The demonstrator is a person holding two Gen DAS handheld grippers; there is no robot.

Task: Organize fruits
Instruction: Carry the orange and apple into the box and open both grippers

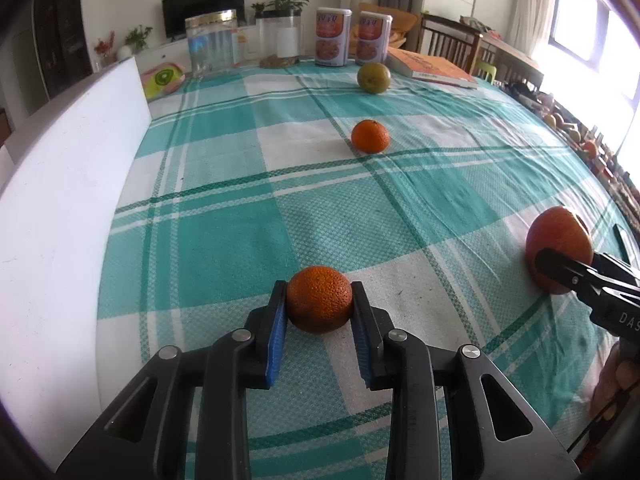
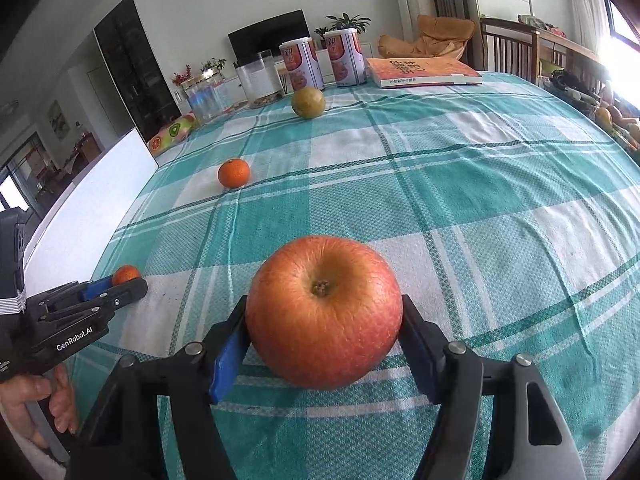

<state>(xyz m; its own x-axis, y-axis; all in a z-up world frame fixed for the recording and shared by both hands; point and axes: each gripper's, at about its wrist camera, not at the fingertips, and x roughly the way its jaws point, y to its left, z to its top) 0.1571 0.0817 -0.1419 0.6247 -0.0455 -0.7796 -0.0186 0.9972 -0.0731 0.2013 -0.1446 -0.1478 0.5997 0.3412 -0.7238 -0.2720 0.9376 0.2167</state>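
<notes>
Left wrist view: the left gripper [image 1: 320, 300] was clamped on a dimpled orange mandarin [image 1: 319, 299] resting on the teal checked tablecloth [image 1: 240, 240]. The right gripper [image 2: 324, 328] was closed around a large red apple [image 2: 324, 312]. A smaller smooth tangerine [image 1: 370, 136] and a greenish round fruit [image 1: 373, 77] lay ungathered, so little was judged done.
</notes>
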